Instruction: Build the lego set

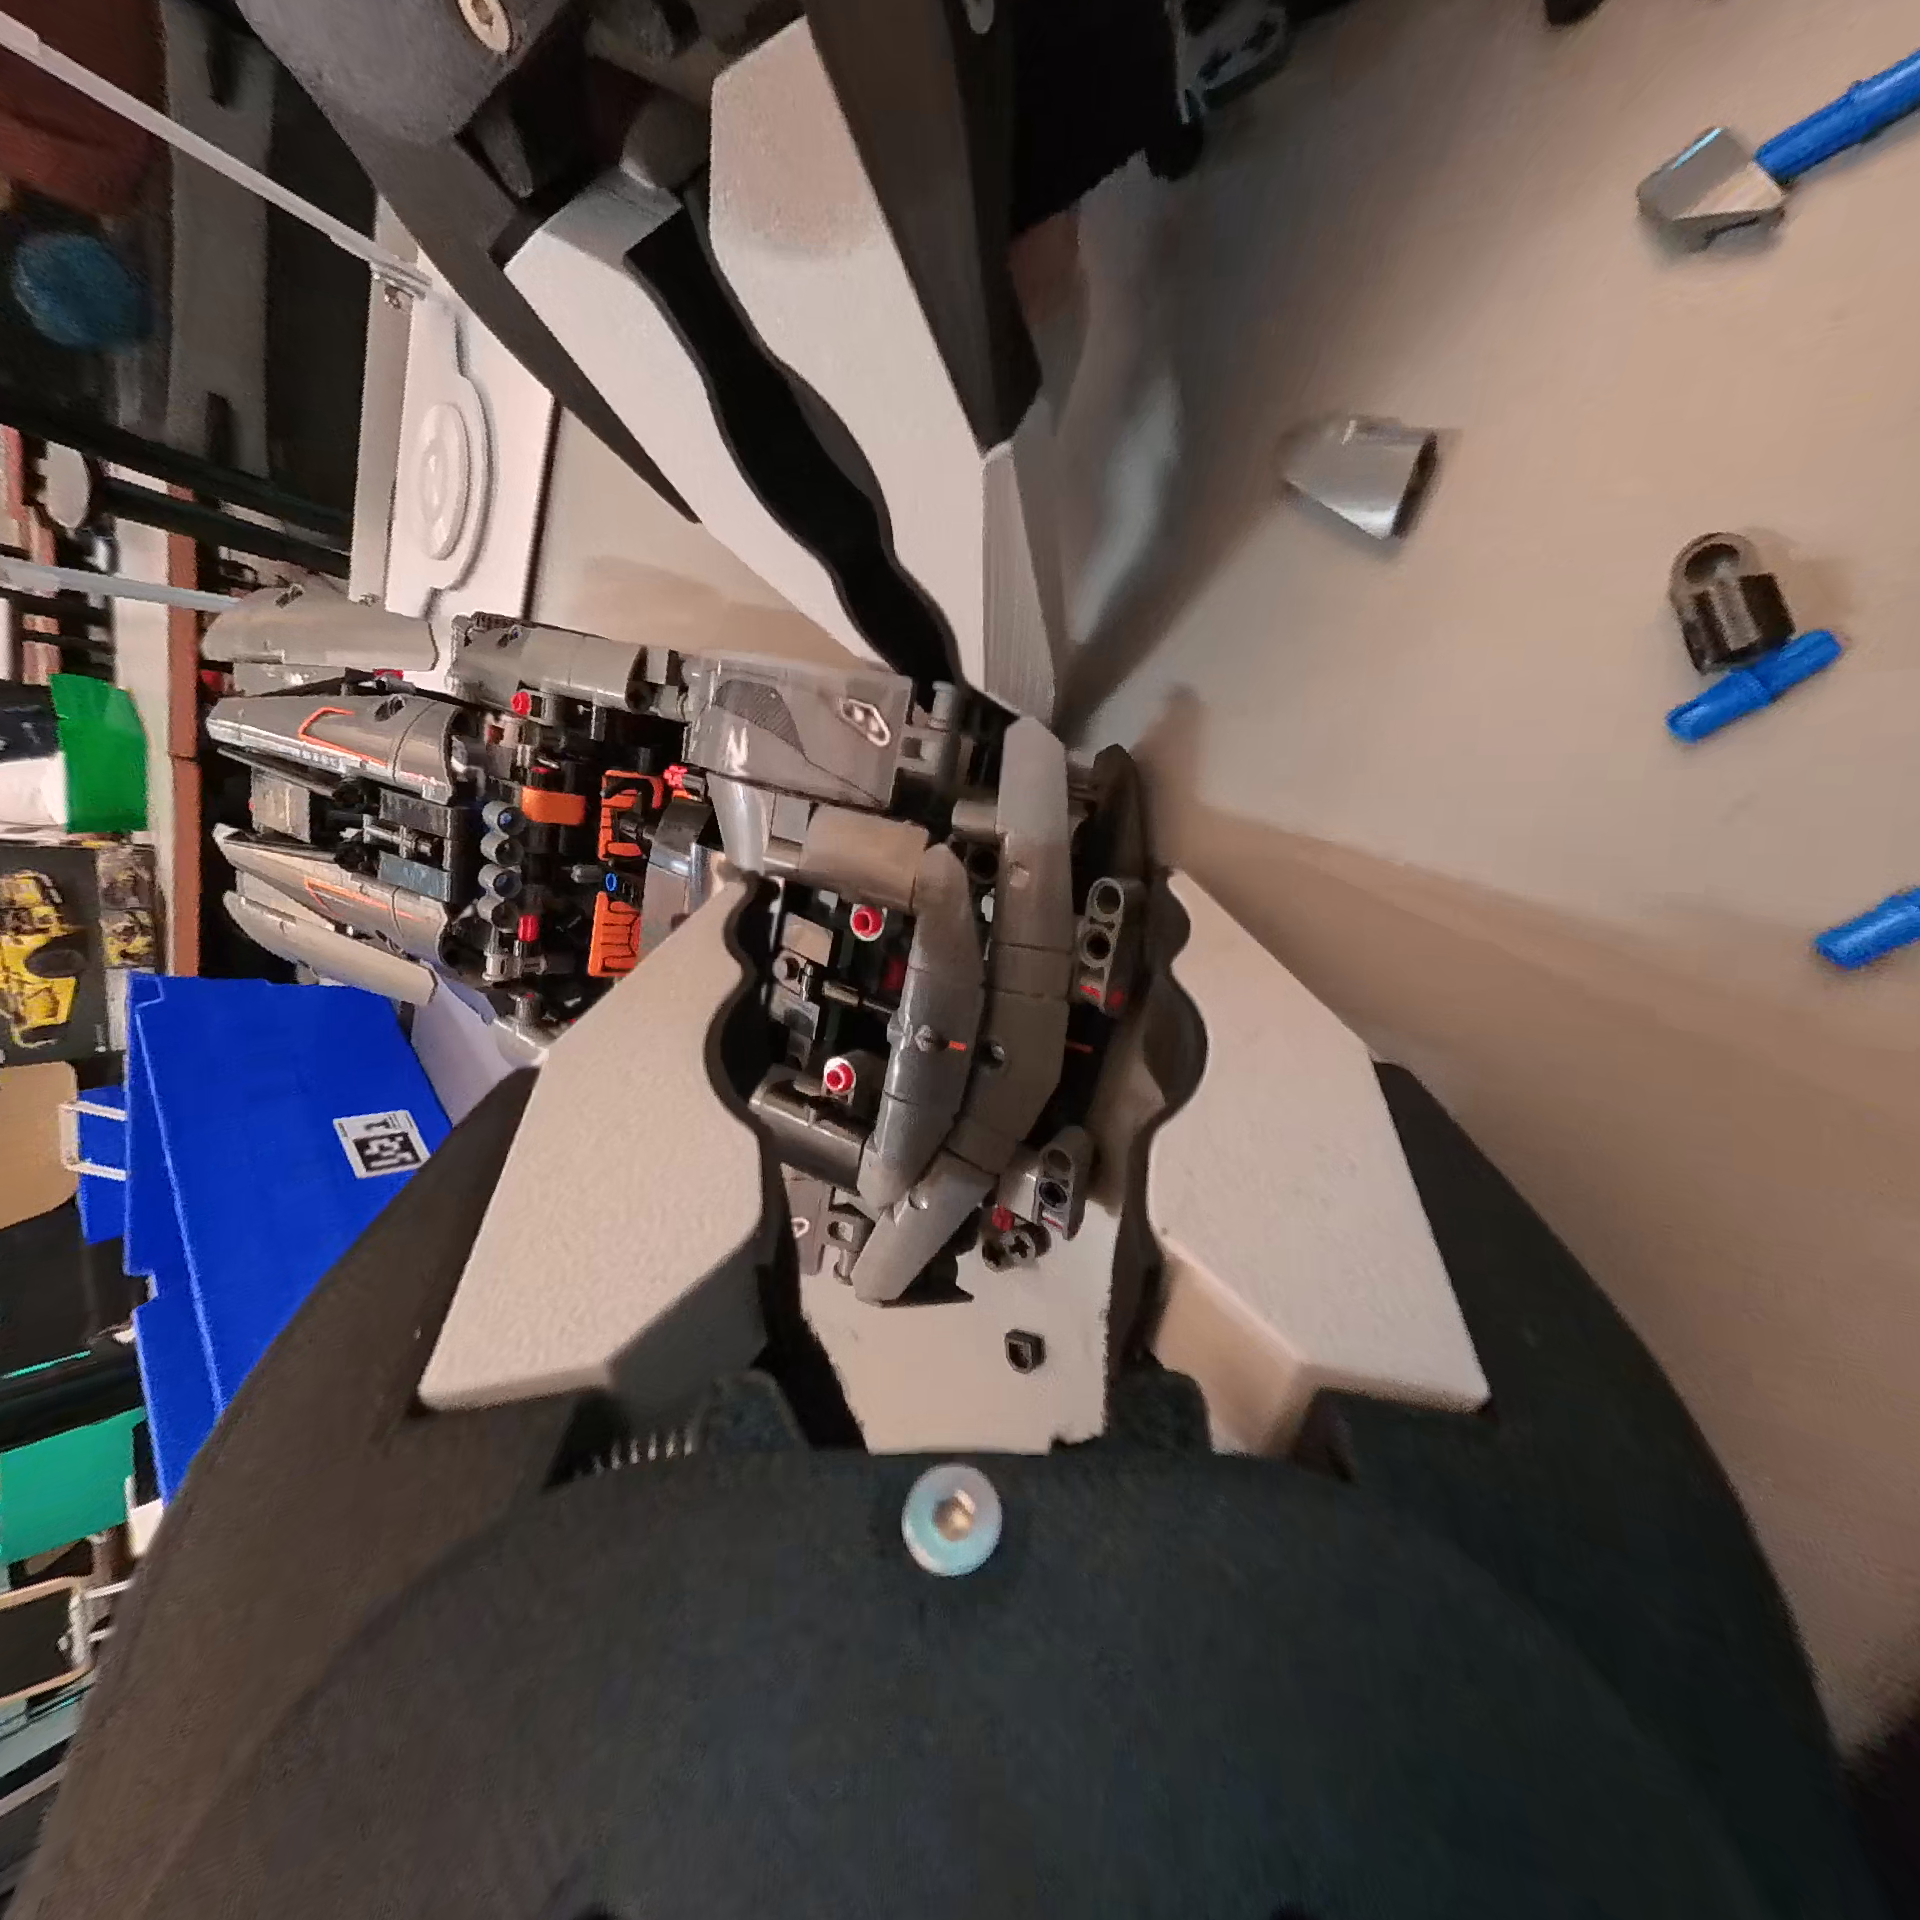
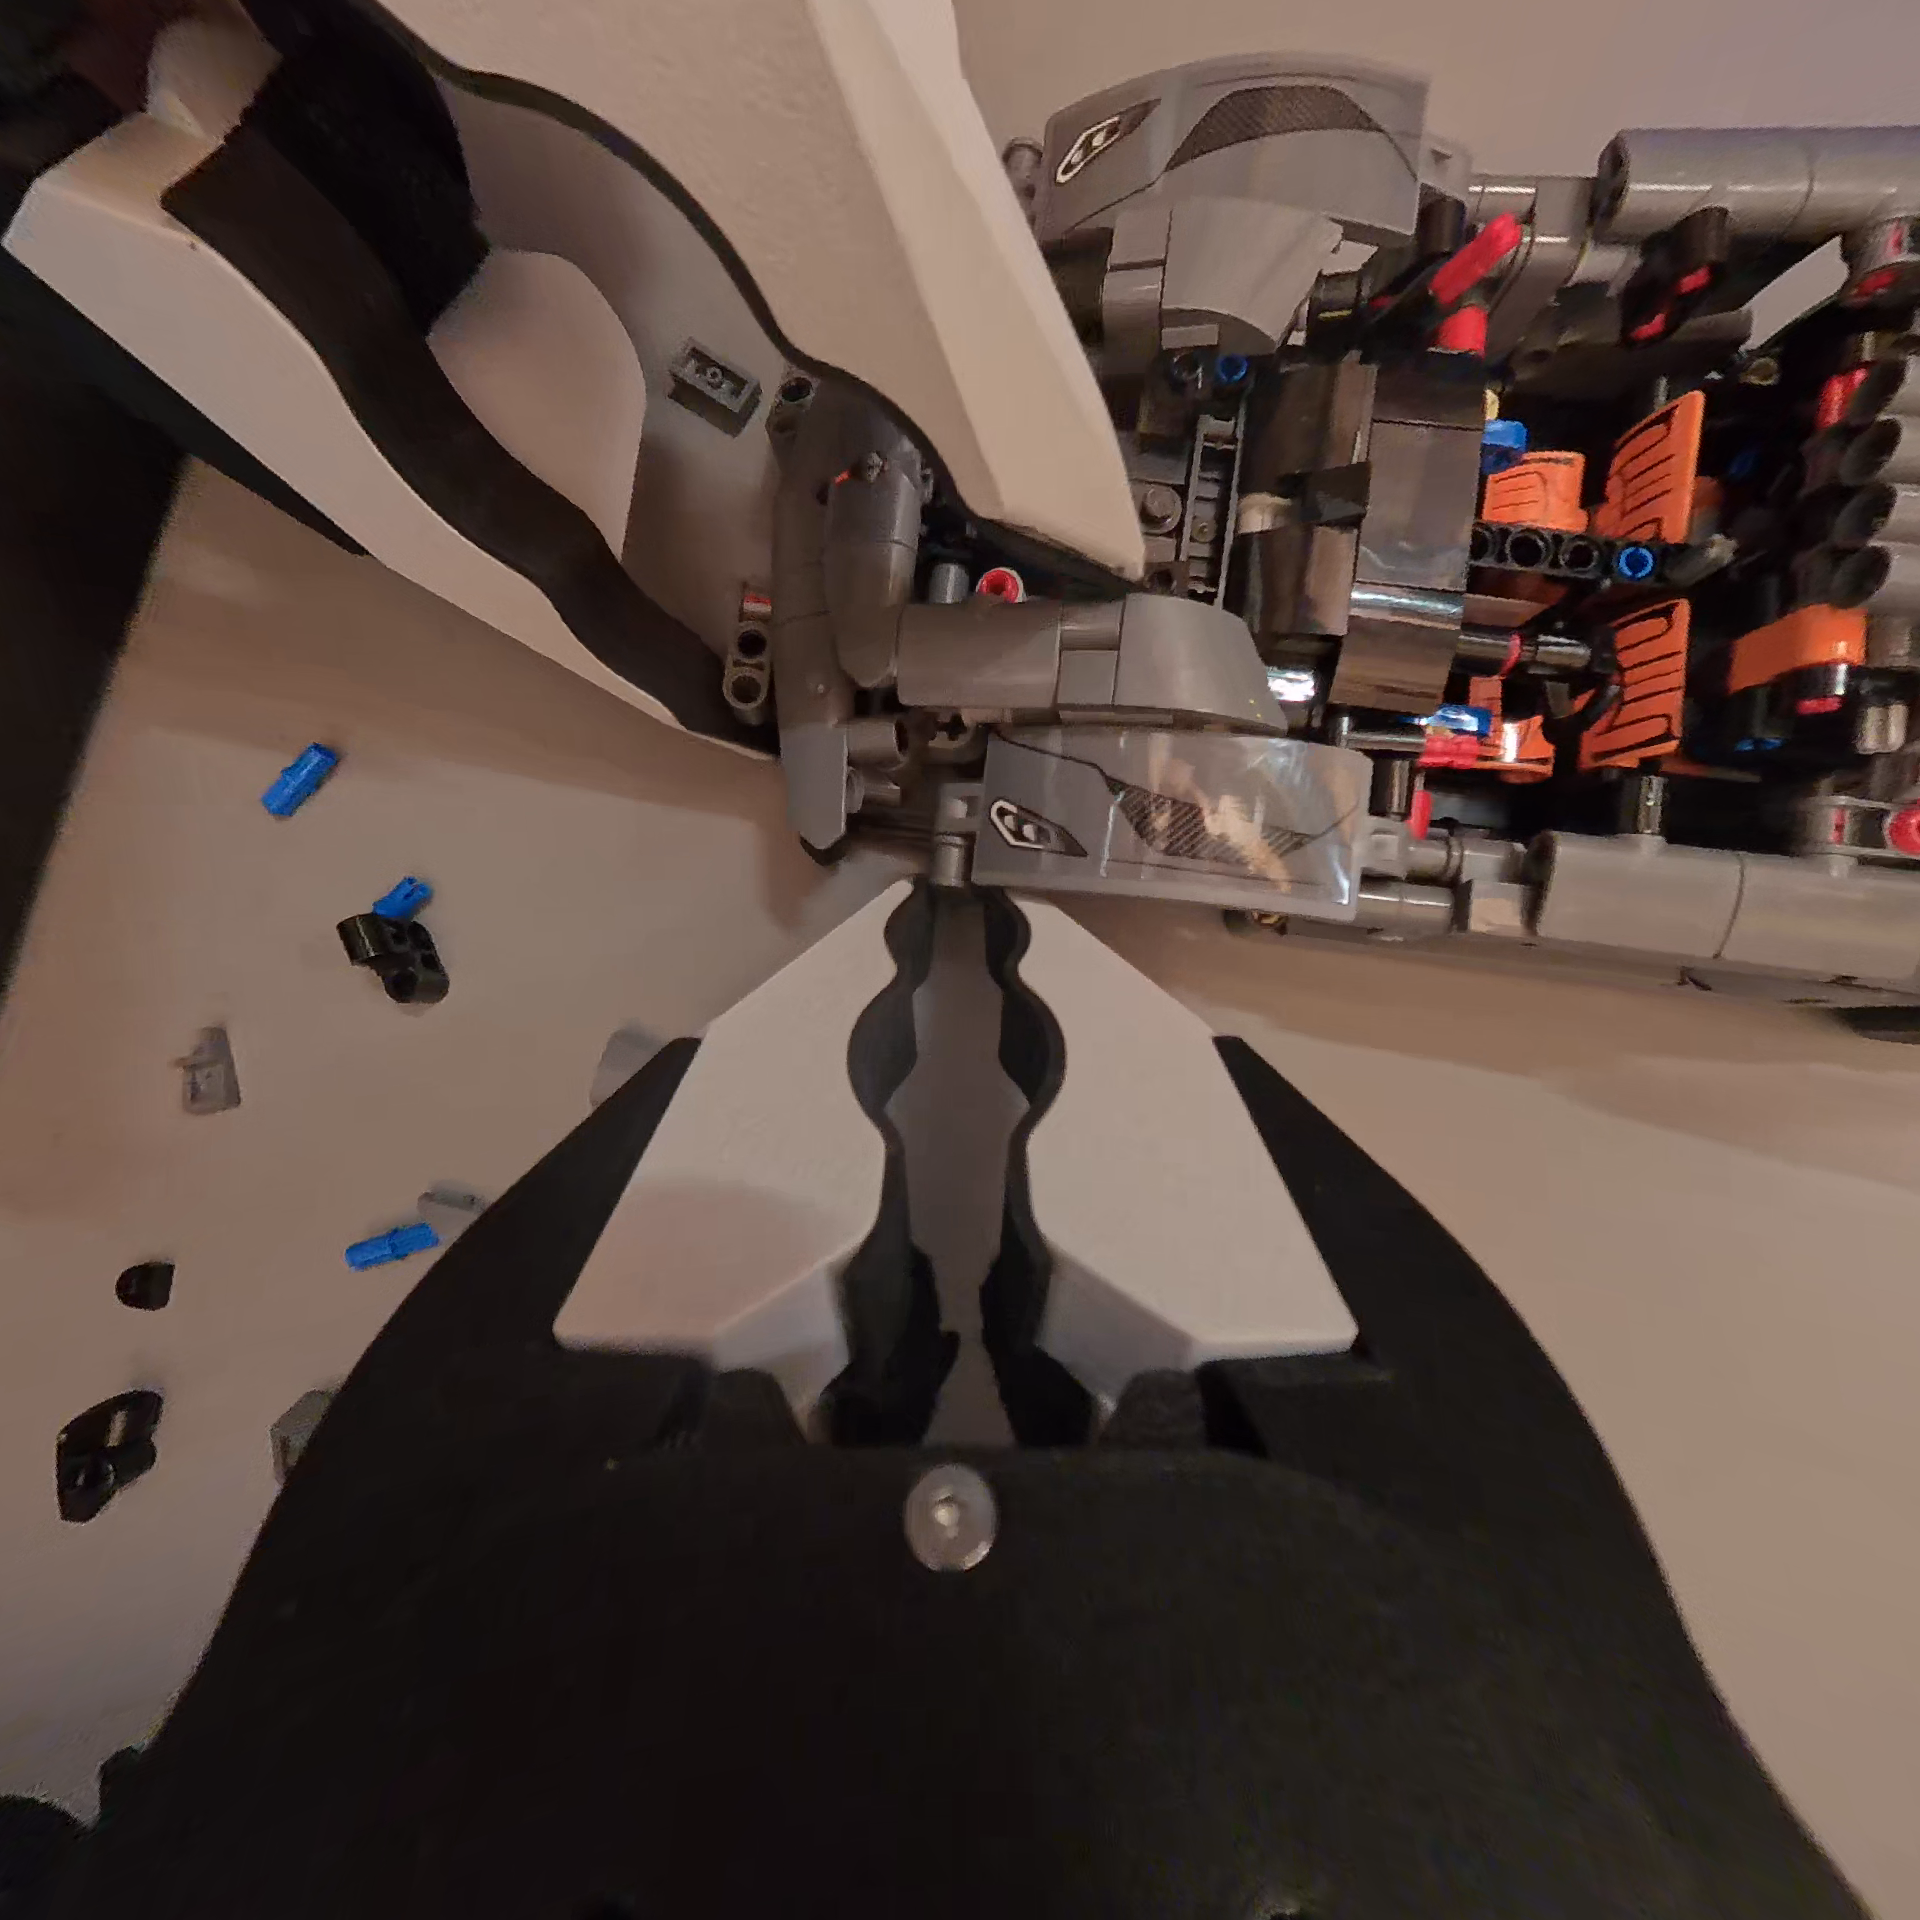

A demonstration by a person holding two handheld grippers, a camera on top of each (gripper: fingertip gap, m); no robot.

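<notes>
The lego model (image 1: 644, 831), a grey car body with orange and black inner parts, lies on the pale table (image 1: 1558, 1143), and both grippers meet at its front end. The left gripper (image 1: 951, 1039) has its jaws spread around the curved grey nose assembly (image 1: 1029, 935), one finger on either side — seemingly to brace the model so it cannot slide while the other tool works. The right gripper (image 2: 951, 899) has its jaws drawn nearly together, the tips at a small grey pin (image 2: 948, 847) beside the grey panel (image 2: 1164, 831) at the front corner; whether they truly pinch the pin or merely press against it I cannot tell, as the tips hide the contact. Loose pieces wait well apart on the table: blue pins (image 2: 299, 779), a black connector (image 2: 400, 951) and grey wedge pieces (image 1: 1361, 478). The model's rear is cut off in the right wrist view, and its underside is hidden in both.
</notes>
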